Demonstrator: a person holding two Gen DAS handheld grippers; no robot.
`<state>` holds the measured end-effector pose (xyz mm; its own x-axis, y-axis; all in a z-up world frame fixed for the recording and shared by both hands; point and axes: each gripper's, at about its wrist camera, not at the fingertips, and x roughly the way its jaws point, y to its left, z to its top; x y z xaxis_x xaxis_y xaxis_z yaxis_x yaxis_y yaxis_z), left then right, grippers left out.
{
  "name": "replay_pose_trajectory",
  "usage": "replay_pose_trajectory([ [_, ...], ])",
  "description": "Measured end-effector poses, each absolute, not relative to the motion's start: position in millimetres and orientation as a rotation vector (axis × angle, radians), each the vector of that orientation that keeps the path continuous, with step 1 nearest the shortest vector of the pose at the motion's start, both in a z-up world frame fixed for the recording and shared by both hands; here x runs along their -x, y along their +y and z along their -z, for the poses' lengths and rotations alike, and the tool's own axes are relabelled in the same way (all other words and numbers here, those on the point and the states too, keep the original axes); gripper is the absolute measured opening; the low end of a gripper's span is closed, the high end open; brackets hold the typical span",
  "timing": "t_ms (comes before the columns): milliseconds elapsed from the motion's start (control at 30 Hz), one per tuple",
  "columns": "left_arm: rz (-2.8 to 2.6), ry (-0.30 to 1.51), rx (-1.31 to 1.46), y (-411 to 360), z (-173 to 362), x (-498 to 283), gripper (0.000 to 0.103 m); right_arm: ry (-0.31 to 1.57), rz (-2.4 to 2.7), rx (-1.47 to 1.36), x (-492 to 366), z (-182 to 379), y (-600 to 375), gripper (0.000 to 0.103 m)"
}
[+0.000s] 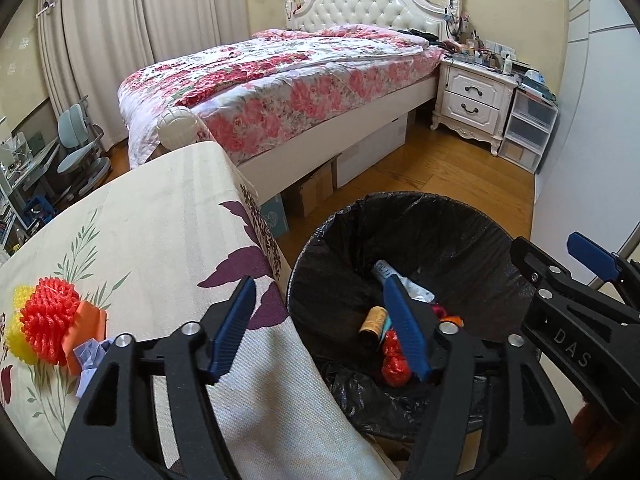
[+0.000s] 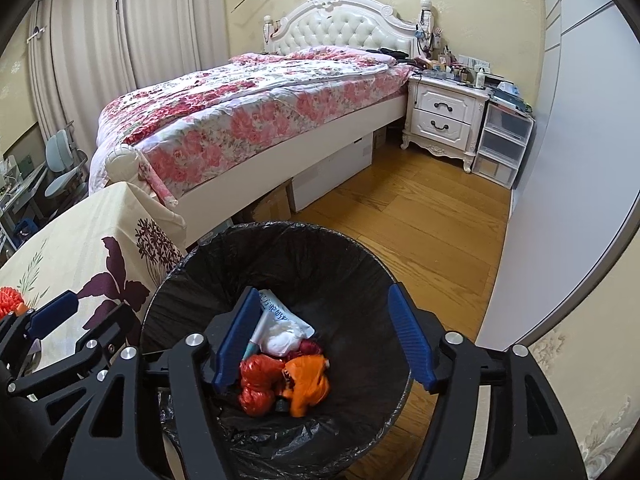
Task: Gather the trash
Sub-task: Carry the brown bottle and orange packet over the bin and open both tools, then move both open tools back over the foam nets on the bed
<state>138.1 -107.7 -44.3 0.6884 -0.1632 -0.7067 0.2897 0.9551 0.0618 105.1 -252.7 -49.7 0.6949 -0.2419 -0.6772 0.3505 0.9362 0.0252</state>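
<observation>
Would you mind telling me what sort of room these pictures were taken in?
A home bedroom, most likely: a bed with a floral quilt and tufted headboard, a white nightstand beside it, and curtains along the wall.

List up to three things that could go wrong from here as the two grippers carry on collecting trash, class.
1. The left gripper hangs open over the gap between table edge and bin; returning, it might snag the loose black liner.
2. The crumpled paper beside the red mesh ball looks light and may slip from the pads.
3. Both grippers crowd the bin and could collide.
</observation>
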Motion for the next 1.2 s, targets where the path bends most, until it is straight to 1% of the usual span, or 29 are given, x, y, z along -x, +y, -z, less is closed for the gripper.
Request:
replay_pose_trajectory([
  [100, 0.241, 0.76, -0.175, -103.3, 41.3, -134.3, 0.076, 0.73, 0.334, -0.159, -102.9, 48.7, -252.7, 0.07],
  [133, 0.232, 0.758, -0.177, -101.8, 40.3, -133.3, 0.079, 0.73, 0.333, -0.158, -102.6, 48.6, -252.7, 0.072],
  [167, 0.224, 0.754, -0.179, -100.2, 39.5, -132.6, 0.08, 0.73, 0.333, -0.155, -102.5, 48.5, -252.5, 0.074],
  [400, 0.177, 0.761, -0.161, -81.0, 35.2, -125.8, 0.084, 0.732, 0.326, -0.157, -98.1, 44.6, -246.9, 0.076],
  [733, 0.091, 0.76, -0.105, -26.2, 23.8, -109.8, 0.085, 0.737, 0.249, -0.152, -99.1, 40.5, -213.0, 0.077],
  [1200, -0.126, 0.767, -0.002, 87.5, 19.0, -95.0, 0.085, 0.738, 0.063, -0.083, -111.5, 29.1, -128.4, 0.077],
])
